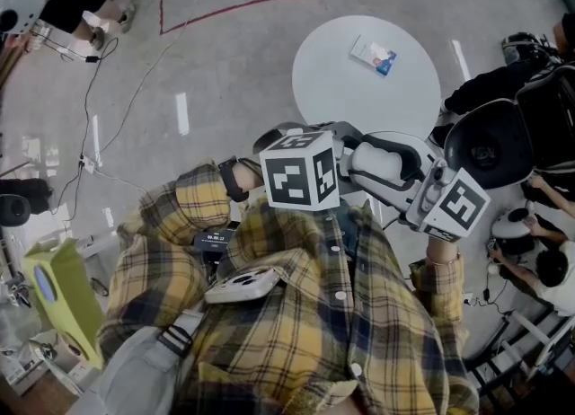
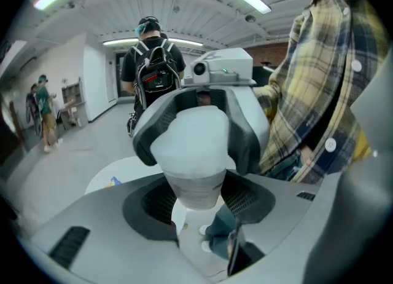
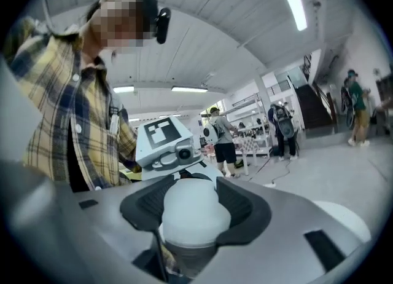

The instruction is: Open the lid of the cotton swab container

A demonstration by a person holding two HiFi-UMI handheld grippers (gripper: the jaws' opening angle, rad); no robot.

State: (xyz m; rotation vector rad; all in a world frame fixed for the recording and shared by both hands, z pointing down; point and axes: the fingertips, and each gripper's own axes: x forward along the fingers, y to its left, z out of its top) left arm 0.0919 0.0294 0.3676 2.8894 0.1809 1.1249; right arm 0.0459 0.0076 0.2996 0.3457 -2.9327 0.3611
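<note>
Left hand-held gripper [image 2: 198,198] faces right [image 3: 191,212]; both grip container [image 2: 190,144].

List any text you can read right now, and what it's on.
Nothing reads clearly.
Black device on the person's chest: pale digits, too small.
Packet on round table: blue print, too small.
Marker cubes: square patterns, no words.
White container: no label visible.
</note>
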